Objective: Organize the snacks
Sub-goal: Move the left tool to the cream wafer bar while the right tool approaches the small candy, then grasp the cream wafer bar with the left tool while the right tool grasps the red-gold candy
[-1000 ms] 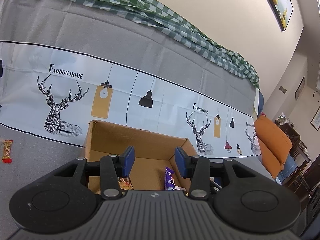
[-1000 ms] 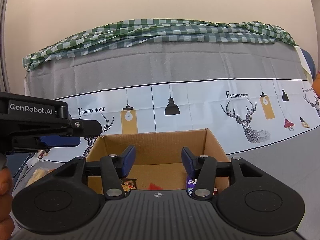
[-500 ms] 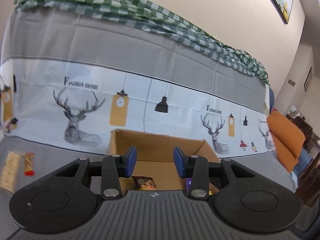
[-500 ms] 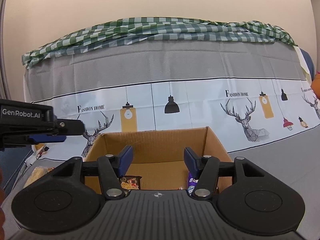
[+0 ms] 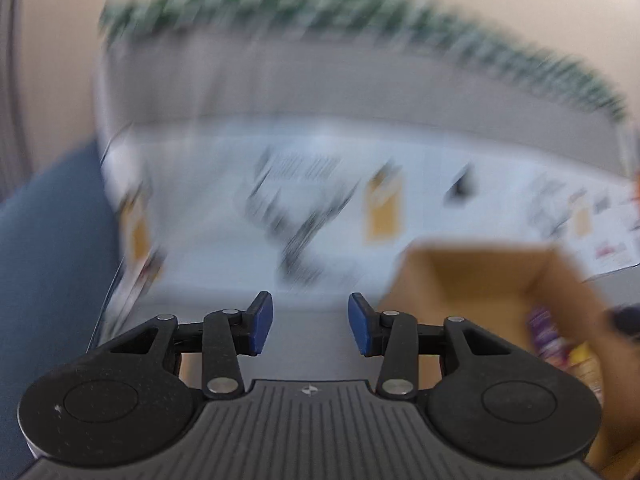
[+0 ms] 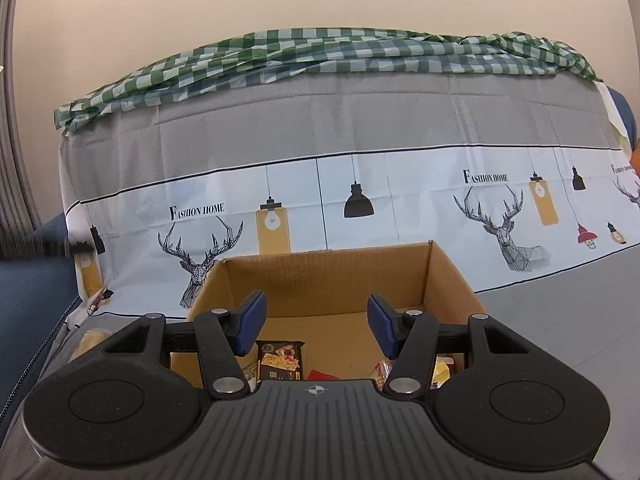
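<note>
Cardboard box (image 6: pixel 340 280) sits low in the centre of my right view, open-topped so snack packets (image 6: pixel 280 360) drop in; several lie on its floor. My right gripper (image 6: pixel 316 322) hangs spread and empty above it. My left gripper (image 5: pixel 310 328) is opening, nothing between the jaws, with the box at the right edge. Blur hides the left view, and loose snacks there I cannot make out.

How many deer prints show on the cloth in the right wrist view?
3: left deer behind the cardboard box's left corner, middle deer right of the box, cropped deer at the frame's right edge. More may lie out of frame.
</note>
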The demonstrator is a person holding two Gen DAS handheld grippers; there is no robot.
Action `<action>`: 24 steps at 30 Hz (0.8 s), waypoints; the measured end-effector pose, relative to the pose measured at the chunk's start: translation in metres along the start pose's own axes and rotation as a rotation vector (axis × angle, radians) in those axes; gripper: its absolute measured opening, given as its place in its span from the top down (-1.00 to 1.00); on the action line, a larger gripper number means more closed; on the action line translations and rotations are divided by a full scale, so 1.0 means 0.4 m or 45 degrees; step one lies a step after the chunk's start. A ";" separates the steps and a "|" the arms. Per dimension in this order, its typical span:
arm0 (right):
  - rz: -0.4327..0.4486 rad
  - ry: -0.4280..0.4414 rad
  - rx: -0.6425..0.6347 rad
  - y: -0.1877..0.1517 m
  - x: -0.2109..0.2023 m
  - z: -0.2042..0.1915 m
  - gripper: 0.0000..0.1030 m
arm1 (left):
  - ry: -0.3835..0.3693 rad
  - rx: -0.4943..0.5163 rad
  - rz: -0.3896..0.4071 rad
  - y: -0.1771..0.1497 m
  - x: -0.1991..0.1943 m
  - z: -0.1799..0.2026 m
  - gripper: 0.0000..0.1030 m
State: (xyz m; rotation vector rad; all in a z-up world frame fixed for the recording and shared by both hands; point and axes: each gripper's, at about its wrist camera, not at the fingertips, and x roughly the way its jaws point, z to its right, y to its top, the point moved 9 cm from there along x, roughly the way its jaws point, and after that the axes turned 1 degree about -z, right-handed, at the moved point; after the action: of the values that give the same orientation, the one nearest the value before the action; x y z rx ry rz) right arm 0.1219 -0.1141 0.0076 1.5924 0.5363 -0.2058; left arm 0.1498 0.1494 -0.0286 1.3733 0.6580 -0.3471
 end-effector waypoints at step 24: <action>-0.078 0.150 -0.069 -0.042 0.049 -0.195 -0.13 | 0.398 -0.197 -0.440 -0.181 0.260 -0.284 -0.44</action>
State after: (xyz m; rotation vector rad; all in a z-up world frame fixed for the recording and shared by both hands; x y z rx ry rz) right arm 0.1169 -0.0336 -0.0078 1.5430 0.6768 -0.1431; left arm 0.1621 0.2617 -0.1561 1.1736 1.1646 -0.3497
